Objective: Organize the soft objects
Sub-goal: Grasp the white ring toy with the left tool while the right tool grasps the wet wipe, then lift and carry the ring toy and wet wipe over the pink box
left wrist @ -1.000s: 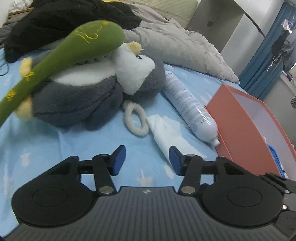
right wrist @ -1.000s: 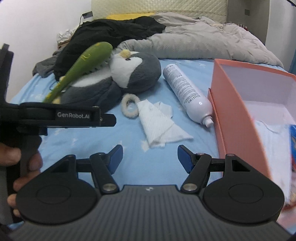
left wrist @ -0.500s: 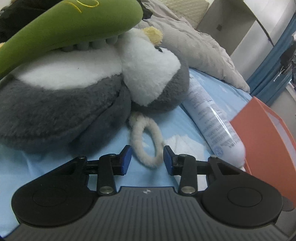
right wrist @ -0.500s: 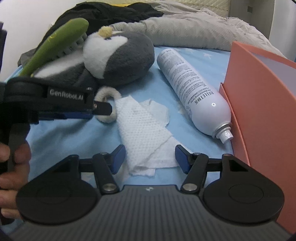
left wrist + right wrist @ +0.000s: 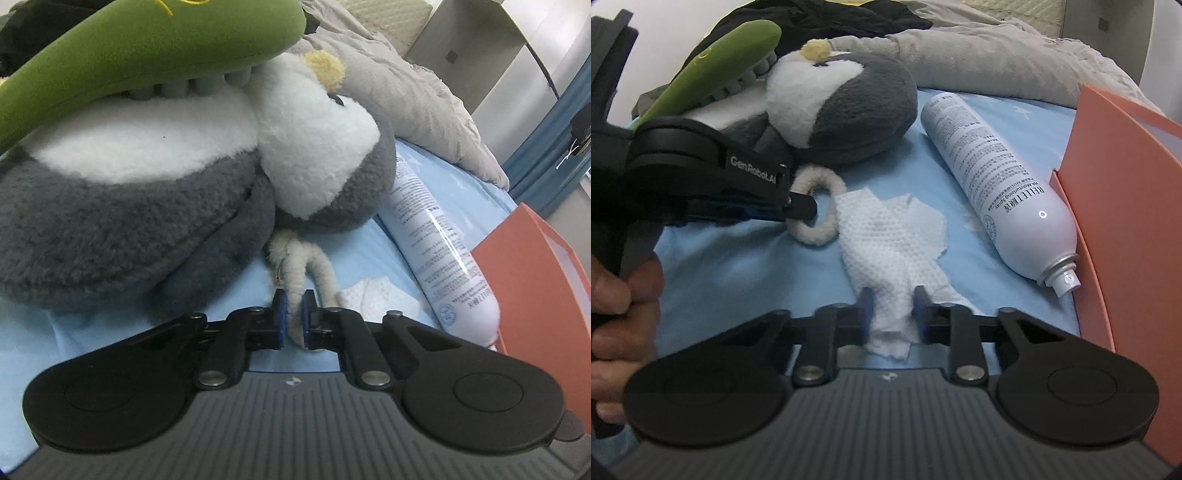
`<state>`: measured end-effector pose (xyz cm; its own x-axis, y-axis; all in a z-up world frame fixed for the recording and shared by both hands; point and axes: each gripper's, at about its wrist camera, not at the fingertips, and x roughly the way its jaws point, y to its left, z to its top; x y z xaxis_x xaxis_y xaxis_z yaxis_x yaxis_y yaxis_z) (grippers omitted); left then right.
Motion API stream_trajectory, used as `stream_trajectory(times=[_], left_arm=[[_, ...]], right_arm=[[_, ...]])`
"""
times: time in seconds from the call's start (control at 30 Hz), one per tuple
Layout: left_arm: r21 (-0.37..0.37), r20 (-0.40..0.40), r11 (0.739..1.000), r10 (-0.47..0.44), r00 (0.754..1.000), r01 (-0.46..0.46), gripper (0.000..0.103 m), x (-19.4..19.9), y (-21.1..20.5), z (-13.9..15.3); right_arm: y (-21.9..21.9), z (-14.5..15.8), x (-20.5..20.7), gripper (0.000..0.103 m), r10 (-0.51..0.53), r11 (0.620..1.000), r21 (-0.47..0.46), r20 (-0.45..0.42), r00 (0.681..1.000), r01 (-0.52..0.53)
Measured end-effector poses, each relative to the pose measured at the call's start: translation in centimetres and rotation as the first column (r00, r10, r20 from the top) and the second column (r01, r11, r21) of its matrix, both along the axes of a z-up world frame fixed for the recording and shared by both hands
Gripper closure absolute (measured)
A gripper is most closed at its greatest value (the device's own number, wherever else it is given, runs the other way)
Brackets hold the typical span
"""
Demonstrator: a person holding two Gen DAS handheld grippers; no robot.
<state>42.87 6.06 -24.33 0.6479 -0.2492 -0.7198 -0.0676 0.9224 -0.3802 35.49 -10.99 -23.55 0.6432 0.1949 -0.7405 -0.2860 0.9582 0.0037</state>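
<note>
left gripper (image 5: 292,316) is pinched nearly closed on the near arc of the fuzzy ring (image 5: 817,206), which lies just in front of the penguin plush (image 5: 147,206). lift straight up so the ring clears the plush flap. right gripper (image 5: 894,314) is partly closed around the near end of the white tissue (image 5: 886,236), fingers touching it but not fully clamped. squeeze more before lifting. orange box (image 5: 1115,192) sits right, past the spray can (image 5: 997,177).
</note>
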Motion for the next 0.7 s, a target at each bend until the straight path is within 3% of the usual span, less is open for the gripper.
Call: stream_trajectory(times=[0.1,0.37,0.7], left_arm=[[0.003,-0.013,1.000,0.006,1.000,-0.006,0.094,-0.7,0.1,0.6],[0.005,-0.012,1.000,-0.006,1.000,0.006,0.094,-4.3,0.1,3.3],[0.025,0.007,0.999,-0.037,0.999,0.037,0.094,-11.2,-0.3,7.5]], right_arm=[[-0.2,0.8,-0.1,0.091,-0.013,1.000,0.008,0.001,1.000,0.013],[-1.1,3.3,-2.2,0.091,-0.053,0.999,0.010,0.019,0.998,0.053],[-2.0,6.8,-7.6,0.091,-0.080,0.995,0.060,0.009,0.997,0.079]])
